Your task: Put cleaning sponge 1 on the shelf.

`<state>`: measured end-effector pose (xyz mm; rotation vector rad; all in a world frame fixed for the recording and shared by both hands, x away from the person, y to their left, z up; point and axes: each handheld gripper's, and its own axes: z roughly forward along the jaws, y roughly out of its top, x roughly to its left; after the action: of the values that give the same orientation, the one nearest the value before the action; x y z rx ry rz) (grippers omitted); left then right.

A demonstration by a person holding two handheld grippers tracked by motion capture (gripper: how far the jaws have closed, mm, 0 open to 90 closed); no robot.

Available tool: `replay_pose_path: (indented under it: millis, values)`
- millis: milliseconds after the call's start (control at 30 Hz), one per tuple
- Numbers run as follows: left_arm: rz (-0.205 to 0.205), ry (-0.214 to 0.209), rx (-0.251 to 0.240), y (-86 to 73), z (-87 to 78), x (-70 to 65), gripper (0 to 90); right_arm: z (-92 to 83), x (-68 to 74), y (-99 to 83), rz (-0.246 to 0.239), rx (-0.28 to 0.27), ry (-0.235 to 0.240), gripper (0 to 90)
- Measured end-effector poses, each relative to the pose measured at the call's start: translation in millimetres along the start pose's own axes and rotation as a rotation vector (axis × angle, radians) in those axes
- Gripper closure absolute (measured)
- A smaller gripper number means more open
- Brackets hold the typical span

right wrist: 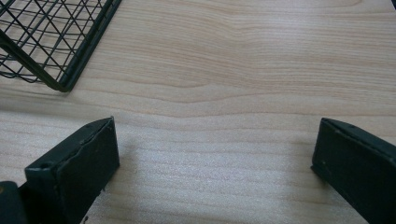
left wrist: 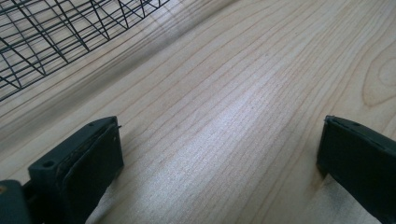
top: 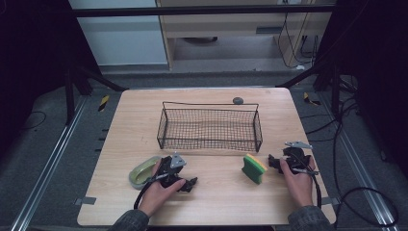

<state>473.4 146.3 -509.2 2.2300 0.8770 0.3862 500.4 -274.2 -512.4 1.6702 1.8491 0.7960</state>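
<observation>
Right gripper (top: 275, 163), jaws wide apart and empty, sits just right of the green-and-yellow sponge (top: 253, 168) in front of the wire basket (top: 210, 126); judged next: square the jaws across the sponge's flat faces before closing.

No readable text, labels, brands or numbers anywhere (nothing legible on any surface).

Black wire basket (top: 210, 126), green-and-yellow sponge (top: 253, 167), pale wood-grain table (top: 216, 202).
</observation>
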Motion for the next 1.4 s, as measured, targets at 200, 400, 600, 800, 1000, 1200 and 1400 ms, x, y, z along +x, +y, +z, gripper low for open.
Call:
replay_pose_path:
  millis: [200, 400, 600, 800, 1000, 1200, 1400]
  values:
    - [0.001, -0.027, -0.001, 2.1, -5.8, 2.1, 3.2, 0.2, 0.9, 0.2, -0.004, 0.001, 0.006, 0.7]
    - [0.031, -0.035, -0.080, 12.0, -26.1, -1.5, 4.7, -0.6, 4.0, -1.1, -0.025, 0.000, 0.014, 0.7]
    - [0.013, -0.004, -0.135, 12.6, -49.2, 3.1, 5.3, -1.6, 4.2, -1.7, -0.027, 0.000, 0.021, 0.8]
    - [-0.070, 0.014, -0.097, 19.3, -70.8, 31.4, 6.7, -1.7, 2.4, -2.0, -0.043, 0.000, 0.034, 0.8]
    - [-0.069, 0.077, 0.009, 13.9, -95.5, 59.6, 7.0, -2.9, 2.3, -2.9, -0.045, 0.000, 0.046, 0.8]
    - [-0.078, 0.118, 0.086, -2.5, -110.2, 72.7, 6.0, -5.0, 3.4, -5.0, -0.060, -0.001, 0.061, 0.8]
    - [-0.046, 0.091, 0.132, -3.4, -122.5, 73.3, 8.5, -6.8, 4.4, -5.2, -0.066, 0.013, 0.066, 0.8]
